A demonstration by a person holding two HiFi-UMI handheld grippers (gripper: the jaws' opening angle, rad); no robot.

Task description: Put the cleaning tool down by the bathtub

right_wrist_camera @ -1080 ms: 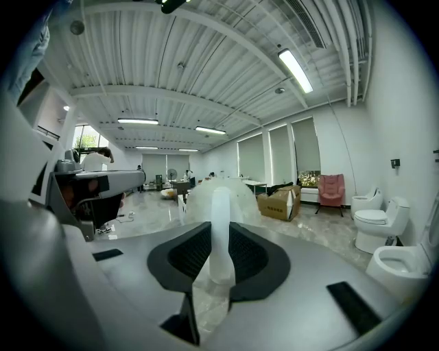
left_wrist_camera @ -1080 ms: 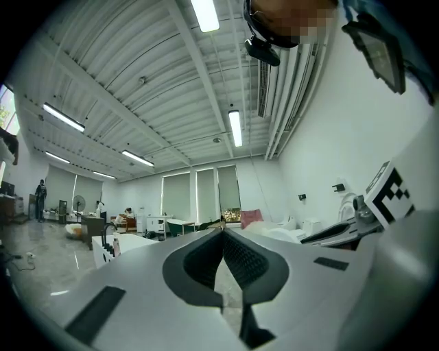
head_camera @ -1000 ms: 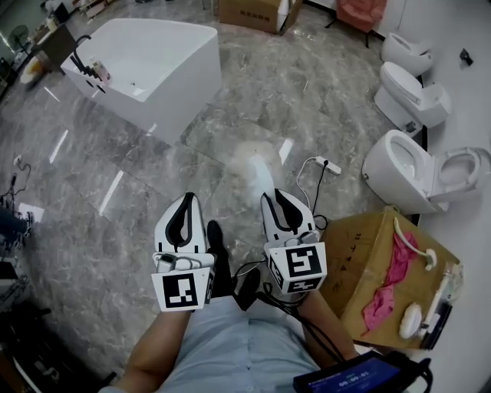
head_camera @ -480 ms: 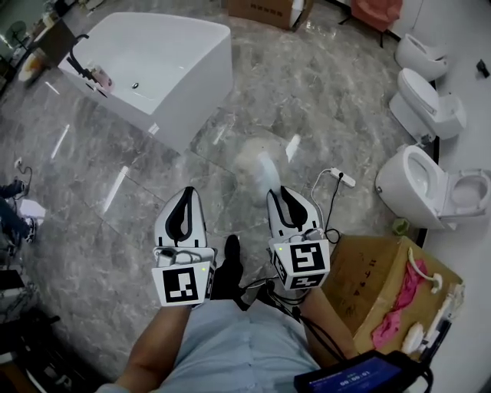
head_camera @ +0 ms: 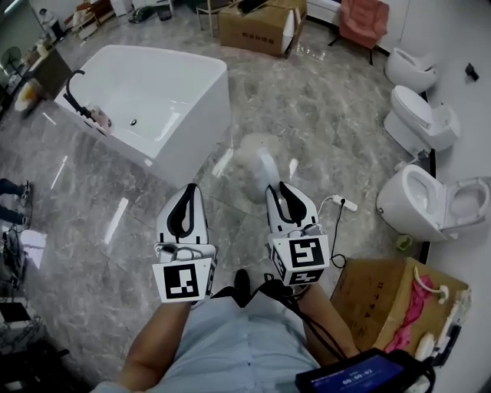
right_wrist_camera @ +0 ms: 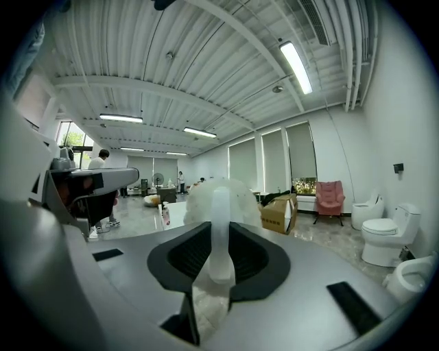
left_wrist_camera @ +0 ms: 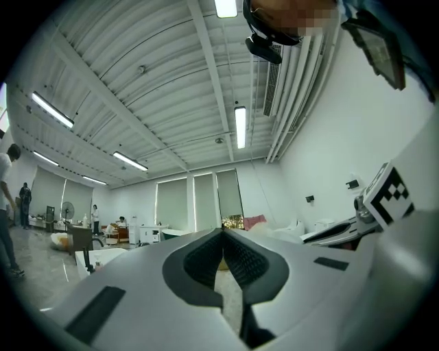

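The cleaning tool (head_camera: 255,164) is a white brush with a fluffy head and a pale handle. My right gripper (head_camera: 281,187) is shut on that handle, and the head sticks out ahead over the grey marble floor. In the right gripper view the handle (right_wrist_camera: 219,236) stands upright between the pads, with the head above it. My left gripper (head_camera: 186,189) is shut with nothing in it, its tips (left_wrist_camera: 223,232) pressed together. The white bathtub (head_camera: 201,123) stands ahead and to the left, its near corner a short way beyond the brush.
A black faucet (head_camera: 74,97) stands on the tub's left rim. Three white toilets (head_camera: 424,193) line the right wall. A cardboard box (head_camera: 374,292) with a pink cloth (head_camera: 411,302) sits at lower right, a power strip (head_camera: 342,204) and cable beside it. Another box (head_camera: 258,24) and a pink chair (head_camera: 361,20) stand farther off.
The bathtub has come closer and lower in the head view as the person walks toward it. The box at lower right has slid back. Both grippers keep their hold and pose.
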